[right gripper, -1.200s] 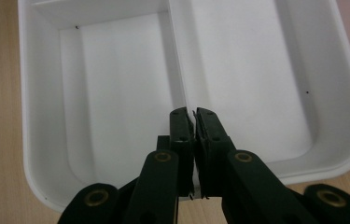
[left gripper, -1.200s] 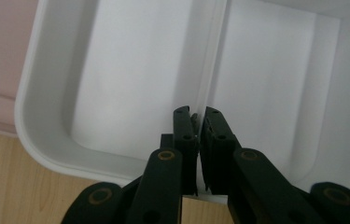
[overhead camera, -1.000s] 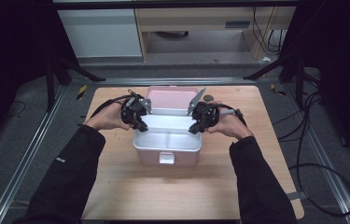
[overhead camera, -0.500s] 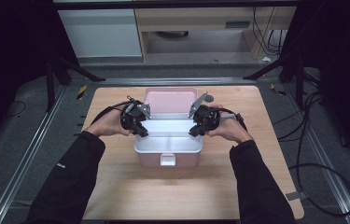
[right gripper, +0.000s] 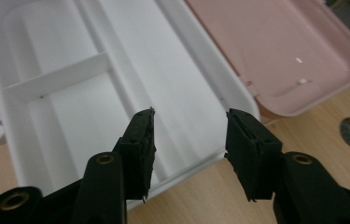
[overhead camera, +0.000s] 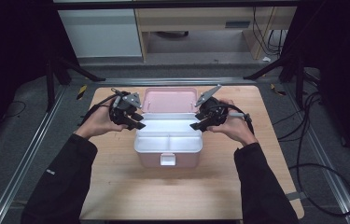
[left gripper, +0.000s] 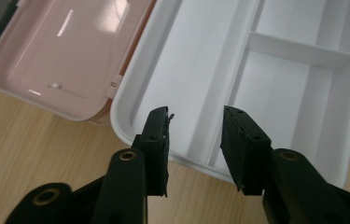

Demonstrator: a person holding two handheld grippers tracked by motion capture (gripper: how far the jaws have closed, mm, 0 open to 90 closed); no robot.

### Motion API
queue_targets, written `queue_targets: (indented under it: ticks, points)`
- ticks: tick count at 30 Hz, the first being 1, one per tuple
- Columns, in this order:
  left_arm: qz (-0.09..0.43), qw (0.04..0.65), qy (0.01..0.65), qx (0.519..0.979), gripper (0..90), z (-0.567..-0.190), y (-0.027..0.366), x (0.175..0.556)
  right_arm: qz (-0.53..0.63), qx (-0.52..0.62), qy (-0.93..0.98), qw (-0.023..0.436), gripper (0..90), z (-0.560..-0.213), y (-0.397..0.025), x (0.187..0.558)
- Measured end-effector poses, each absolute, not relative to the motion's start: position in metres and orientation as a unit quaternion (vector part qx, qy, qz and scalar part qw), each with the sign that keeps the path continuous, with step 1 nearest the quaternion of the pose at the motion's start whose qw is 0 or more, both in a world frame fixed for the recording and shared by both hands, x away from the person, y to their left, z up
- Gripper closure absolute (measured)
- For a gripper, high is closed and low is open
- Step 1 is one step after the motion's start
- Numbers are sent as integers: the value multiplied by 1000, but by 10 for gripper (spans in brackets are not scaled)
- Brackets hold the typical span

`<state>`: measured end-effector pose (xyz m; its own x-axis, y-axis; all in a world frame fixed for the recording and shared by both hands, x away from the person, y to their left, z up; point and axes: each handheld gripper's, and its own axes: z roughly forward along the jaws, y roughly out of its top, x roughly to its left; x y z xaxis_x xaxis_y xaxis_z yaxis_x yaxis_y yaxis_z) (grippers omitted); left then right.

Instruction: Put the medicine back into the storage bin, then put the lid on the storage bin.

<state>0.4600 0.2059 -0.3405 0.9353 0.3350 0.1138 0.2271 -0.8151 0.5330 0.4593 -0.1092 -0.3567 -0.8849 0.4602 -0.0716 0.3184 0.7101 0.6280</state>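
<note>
A: Both tongs gaping, nothing in them. Left tongs [overhead camera: 137, 122] sit at the white tray's [overhead camera: 168, 137] left end, right tongs [overhead camera: 198, 123] at its right end: looks set for a two-sided lift.

B: Tray location?

A: Seated in the pink box [overhead camera: 167, 159], mid-surface [overhead camera: 116, 196], lid [overhead camera: 170, 100] folded back flat.

B: Blind spots?

A: Box interior under the tray is hidden. Can't tell whether either pair touches the rim.

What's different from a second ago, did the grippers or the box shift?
Both grippers, left and right, drew slightly outward from over the white tray to its short ends, jaws open, holding nothing. The pink box and its open lid stayed put.
</note>
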Motion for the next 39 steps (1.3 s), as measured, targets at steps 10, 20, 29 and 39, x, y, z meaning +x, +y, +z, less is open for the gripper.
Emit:
queue_targets:
  ticks: [10,20,29,39]
  points:
    - [142,330,264,895,462,-345,231,462,325,342,864,175,507,-340,-136,463]
    - [162,362,348,850,406,-354,237,482,349,398,823,206,452,-344,-159,467]
    - [183,380,371,827,376,-361,231,500,361,426,802,211,430,-354,-160,482]
    - [181,395,399,807,359,-370,224,518,398,413,788,225,405,-350,-140,506]
